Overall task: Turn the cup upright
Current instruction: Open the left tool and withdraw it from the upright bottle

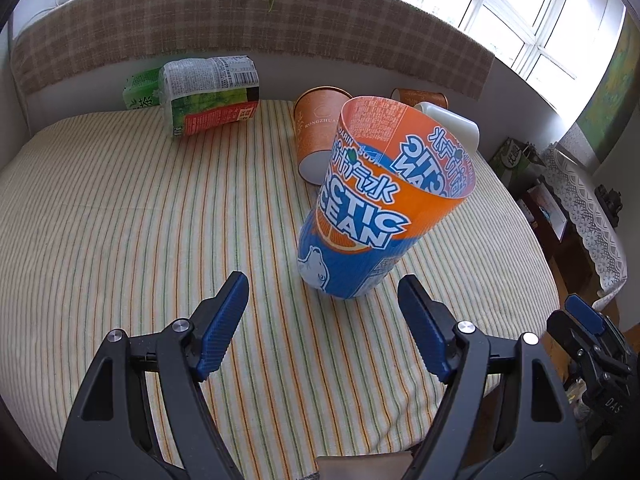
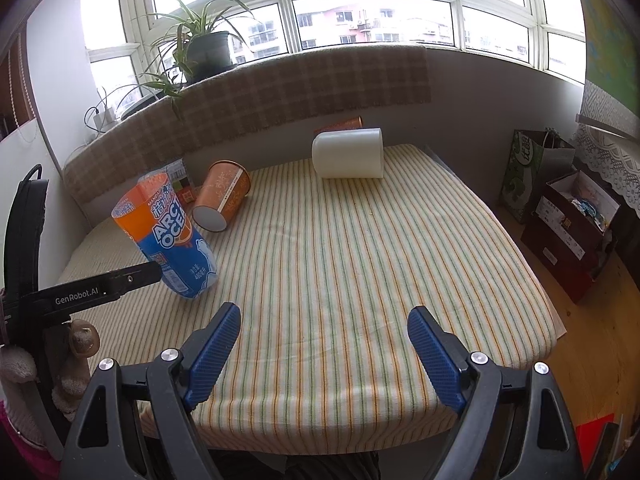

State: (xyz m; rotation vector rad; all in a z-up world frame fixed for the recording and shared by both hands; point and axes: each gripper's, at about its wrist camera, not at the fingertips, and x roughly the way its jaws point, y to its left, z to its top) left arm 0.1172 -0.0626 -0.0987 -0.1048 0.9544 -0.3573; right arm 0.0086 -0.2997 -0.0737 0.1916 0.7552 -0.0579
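Observation:
An orange and blue "Arctic Ocean" cup (image 1: 360, 216) stands mouth up on the striped tablecloth (image 1: 120, 220), just ahead of my left gripper (image 1: 324, 288). The left gripper is open and empty, its blue fingers (image 1: 224, 320) a little short of the cup's base. The cup also shows in the right wrist view (image 2: 168, 236), at the left, with the left gripper's black body beside it. My right gripper (image 2: 324, 320) is open and empty over the table's near edge.
An orange paper cup (image 1: 316, 132) lies on its side behind the Arctic Ocean cup. A white cup (image 2: 348, 152) and another orange cup (image 2: 340, 124) lie at the back. Green tea packs (image 1: 208, 92) sit at the back left. Bags and boxes (image 2: 560, 208) stand on the floor to the right.

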